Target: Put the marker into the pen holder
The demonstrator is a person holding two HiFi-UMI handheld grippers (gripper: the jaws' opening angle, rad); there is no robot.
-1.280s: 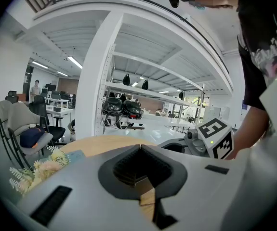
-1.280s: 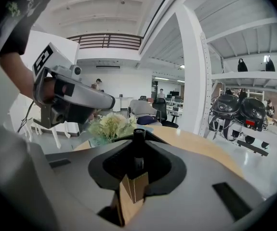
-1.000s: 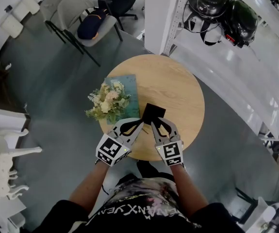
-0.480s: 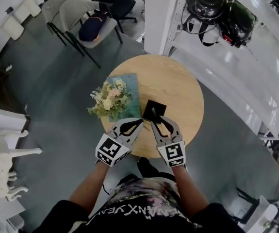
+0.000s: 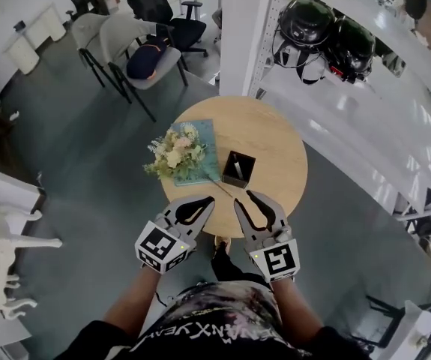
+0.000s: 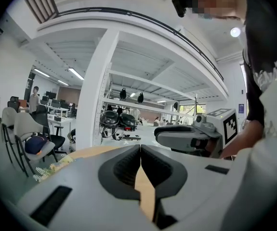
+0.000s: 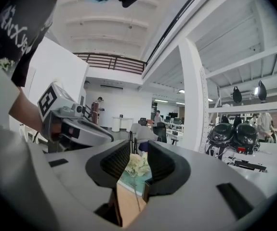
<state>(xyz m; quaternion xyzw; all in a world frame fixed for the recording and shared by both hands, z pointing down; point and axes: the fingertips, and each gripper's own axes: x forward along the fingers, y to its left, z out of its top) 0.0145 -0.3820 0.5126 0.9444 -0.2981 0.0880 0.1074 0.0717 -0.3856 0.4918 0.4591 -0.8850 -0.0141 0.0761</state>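
Drop-off looks done: right gripper (image 5: 244,198) just opened, empty, left gripper (image 5: 209,201) clenched on nothing, both short of the black square pen holder (image 5: 238,169), so probably only backing away's left.

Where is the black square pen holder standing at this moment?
In the head view, the black square pen holder stands on the round wooden table, just right of the flower bouquet and teal book.

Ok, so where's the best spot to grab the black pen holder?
Probably the near wall of the pen holder: it stands upright with an open square top, so one jaw can slip inside from above. Come from the near side, since the flowers lie at its left.
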